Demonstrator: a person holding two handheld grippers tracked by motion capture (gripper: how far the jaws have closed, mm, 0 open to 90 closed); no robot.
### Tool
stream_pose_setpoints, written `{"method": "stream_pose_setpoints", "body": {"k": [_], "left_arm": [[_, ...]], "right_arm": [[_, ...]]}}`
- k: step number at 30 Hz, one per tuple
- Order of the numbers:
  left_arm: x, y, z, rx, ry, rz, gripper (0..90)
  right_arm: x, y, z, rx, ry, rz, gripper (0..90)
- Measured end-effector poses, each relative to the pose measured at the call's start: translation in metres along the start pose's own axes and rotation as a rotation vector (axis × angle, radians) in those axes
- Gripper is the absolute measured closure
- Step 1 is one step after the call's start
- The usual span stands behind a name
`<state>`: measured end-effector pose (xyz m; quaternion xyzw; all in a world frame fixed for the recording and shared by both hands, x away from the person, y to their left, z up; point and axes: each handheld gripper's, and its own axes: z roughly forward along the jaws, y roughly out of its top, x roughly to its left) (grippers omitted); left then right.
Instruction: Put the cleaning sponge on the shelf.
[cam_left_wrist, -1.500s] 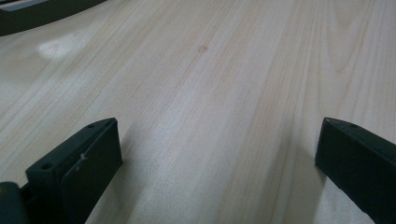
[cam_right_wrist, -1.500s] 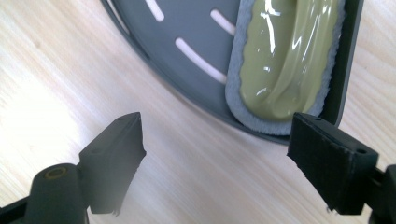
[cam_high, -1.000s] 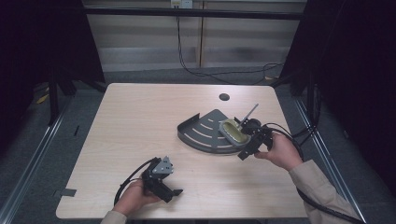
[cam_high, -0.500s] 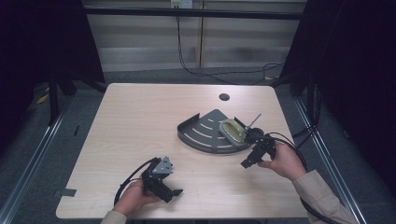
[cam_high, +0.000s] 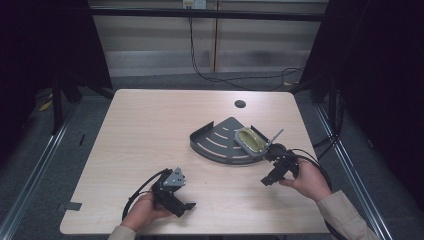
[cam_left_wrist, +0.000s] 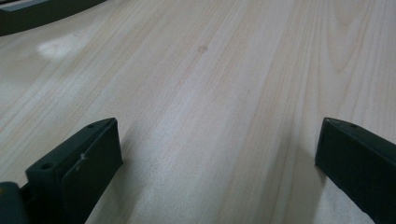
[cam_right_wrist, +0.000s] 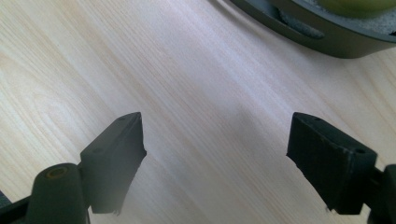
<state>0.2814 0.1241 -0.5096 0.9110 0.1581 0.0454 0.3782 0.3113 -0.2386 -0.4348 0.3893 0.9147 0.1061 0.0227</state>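
Pulled back from the fan-shaped tray (cam_high: 220, 145), the right gripper (cam_high: 274, 176) hovers jaws apart and empty, the yellow-green object (cam_high: 251, 140) left inside just ahead, while the left gripper (cam_high: 176, 202) rests open.

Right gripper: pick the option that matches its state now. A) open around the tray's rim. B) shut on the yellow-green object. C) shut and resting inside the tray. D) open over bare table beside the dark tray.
D: in the right gripper view the right gripper has its jaws wide apart with bare table between them, and the dark tray lies beyond them, untouched.
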Motion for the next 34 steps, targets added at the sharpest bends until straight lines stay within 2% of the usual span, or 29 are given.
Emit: {"method": "stream_pose_setpoints", "body": {"k": [2, 8, 11, 18, 23, 31, 34], "left_arm": [[0.0, 0.0, 0.0, 0.0, 0.0, 0.0, 0.0], [0.0, 0.0, 0.0, 0.003, 0.0, 0.005, 0.0], [0.0, 0.0, 0.0, 0.003, -0.001, 0.004, 0.0], [0.0, 0.0, 0.0, 0.003, -0.001, 0.005, 0.0], [0.0, 0.0, 0.0, 0.003, -0.001, 0.005, 0.0], [0.0, 0.0, 0.0, 0.003, 0.001, 0.005, 0.0], [0.0, 0.0, 0.0, 0.003, 0.002, 0.004, 0.0]], "right_arm": [[0.0, -0.004, 0.001, -0.016, 0.003, 0.009, 18.2], [-0.001, -0.012, 0.005, -0.022, 0.003, 0.004, 18.4], [-0.002, -0.018, 0.008, -0.027, 0.006, 0.017, 18.2], [-0.003, -0.029, 0.011, -0.043, -0.004, 0.008, 18.4], [-0.004, -0.036, 0.011, -0.075, -0.01, 0.003, 18.3], [-0.005, -0.042, 0.015, -0.095, -0.008, -0.013, 20.7], [-0.005, -0.04, 0.011, -0.097, -0.004, -0.002, 21.7]]}}
